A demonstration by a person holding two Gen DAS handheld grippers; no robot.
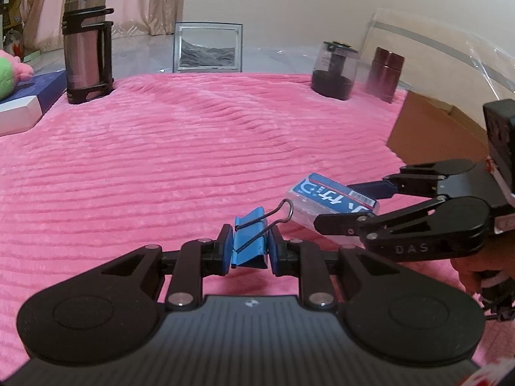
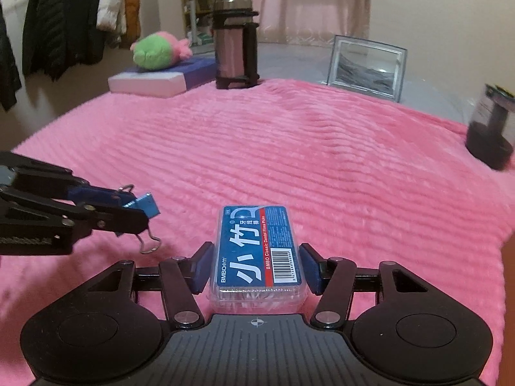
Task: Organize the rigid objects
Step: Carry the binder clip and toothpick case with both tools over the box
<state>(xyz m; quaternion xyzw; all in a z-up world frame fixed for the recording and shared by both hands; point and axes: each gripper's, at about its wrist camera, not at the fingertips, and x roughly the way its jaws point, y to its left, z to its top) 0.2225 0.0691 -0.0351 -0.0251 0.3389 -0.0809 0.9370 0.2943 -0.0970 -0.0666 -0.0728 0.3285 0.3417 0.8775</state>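
My left gripper [image 1: 250,251] is shut on a blue binder clip [image 1: 248,241]; the clip's wire handles stick out toward the right. From the right wrist view the left gripper [image 2: 135,209] comes in from the left, with the clip [image 2: 147,207] at its tips. My right gripper [image 2: 257,270] is shut on a clear box of dental floss picks [image 2: 254,241] with a blue label, its pads against the box's long sides. In the left wrist view the right gripper [image 1: 344,206] holds the box [image 1: 318,193] just right of the clip. Both hang over a pink ribbed blanket [image 1: 161,160].
At the blanket's far edge stand a steel thermos flask [image 1: 87,45], a framed picture [image 1: 207,48], a glass jar [image 1: 334,70] and a dark red canister [image 1: 384,74]. A cardboard box [image 1: 428,128] lies right of the blanket. A plush toy [image 2: 159,50] rests on a flat box at the far left.
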